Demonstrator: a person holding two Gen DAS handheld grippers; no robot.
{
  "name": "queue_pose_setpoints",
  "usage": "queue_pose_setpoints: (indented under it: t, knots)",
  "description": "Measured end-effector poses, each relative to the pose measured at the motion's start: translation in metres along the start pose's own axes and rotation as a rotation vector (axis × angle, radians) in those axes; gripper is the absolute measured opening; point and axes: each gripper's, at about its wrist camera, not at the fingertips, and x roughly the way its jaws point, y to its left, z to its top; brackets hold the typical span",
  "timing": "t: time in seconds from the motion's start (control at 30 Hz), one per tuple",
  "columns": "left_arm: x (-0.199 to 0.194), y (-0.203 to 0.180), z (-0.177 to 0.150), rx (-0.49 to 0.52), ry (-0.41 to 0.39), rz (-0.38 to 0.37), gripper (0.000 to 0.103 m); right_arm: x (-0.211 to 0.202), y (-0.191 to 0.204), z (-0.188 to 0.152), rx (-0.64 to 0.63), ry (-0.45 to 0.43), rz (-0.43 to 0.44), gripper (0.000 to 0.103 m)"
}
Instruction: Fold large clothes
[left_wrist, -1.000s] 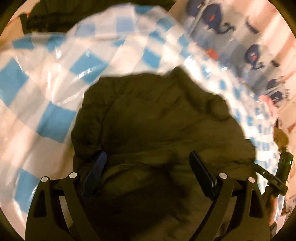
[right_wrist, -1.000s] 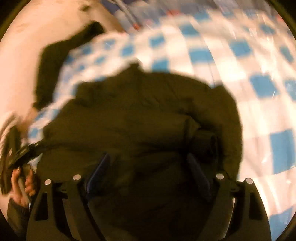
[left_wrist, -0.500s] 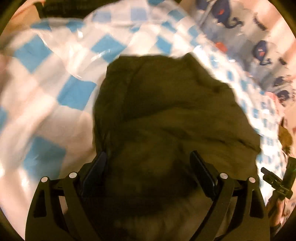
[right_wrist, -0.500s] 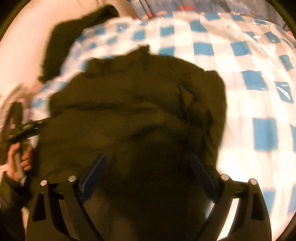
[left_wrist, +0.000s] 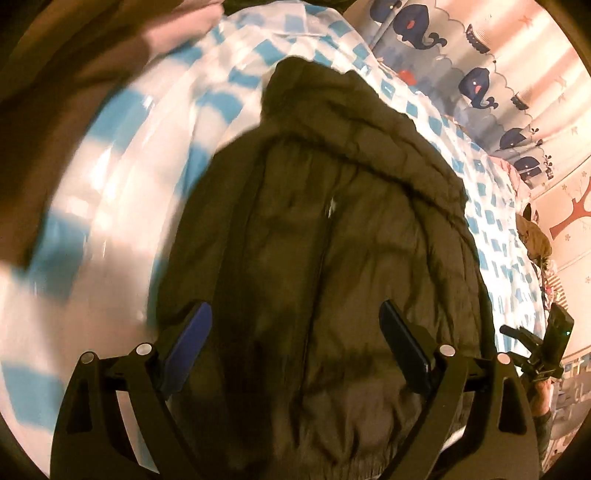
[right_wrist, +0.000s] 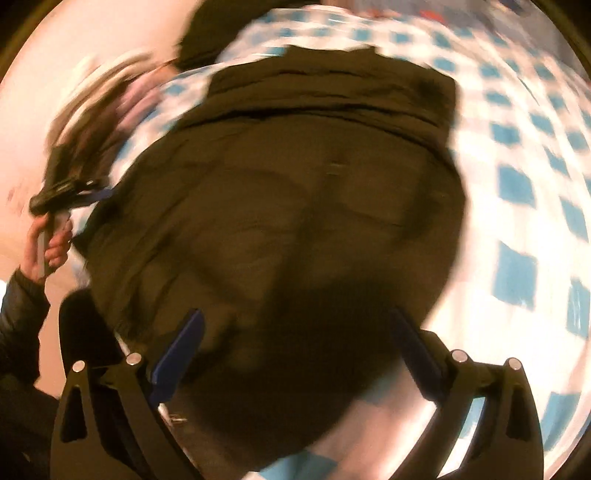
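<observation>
A dark olive padded jacket lies flat on a blue-and-white checked sheet, hood at the far end and zip running down its middle. My left gripper hovers over the hem end, open, with the jacket below its wide-set blue pads. In the right wrist view the same jacket fills the blurred frame. My right gripper is over it with its jaws opening; the cloth lies under them and neither pad presses on it. Each gripper shows at the edge of the other's view: right gripper, left gripper.
A whale-print cloth hangs behind the bed. Another dark garment lies at the sheet's far edge. A person's hand in a dark sleeve holds the left gripper. A pink cloth is at the top left.
Both grippers have swept across the bed and pulled back from the jacket, so more of it shows, now with hood and zip in view. The right jaws stand slightly wider.
</observation>
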Motion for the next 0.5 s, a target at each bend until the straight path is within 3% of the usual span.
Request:
queue_pose_setpoints:
  t: [0.07,0.1,0.23,0.33,0.4,0.5]
  knots:
    - [-0.003,0.001,-0.014,-0.011,-0.003,-0.002,0.088,0.013,0.02,0.004,-0.056,0.068,0.096,0.096]
    - [-0.005,0.0,-0.02,-0.018,-0.002,-0.006,0.088,0.022,0.026,0.004,-0.086,0.128,0.097,0.096]
    - [-0.023,-0.004,-0.038,-0.008,-0.01,0.005,0.088,0.029,0.024,-0.009,-0.141,0.283,-0.046,0.096]
    - [-0.032,-0.001,-0.045,-0.003,-0.008,0.026,0.088,0.012,-0.003,-0.045,-0.114,0.373,-0.207,0.096]
    - [-0.036,0.006,-0.048,-0.026,-0.006,0.03,0.088,0.005,-0.019,-0.063,-0.074,0.402,-0.268,0.096]
    - [-0.038,0.021,-0.055,-0.078,0.006,0.034,0.088,-0.014,-0.038,-0.085,-0.003,0.376,-0.333,0.096]
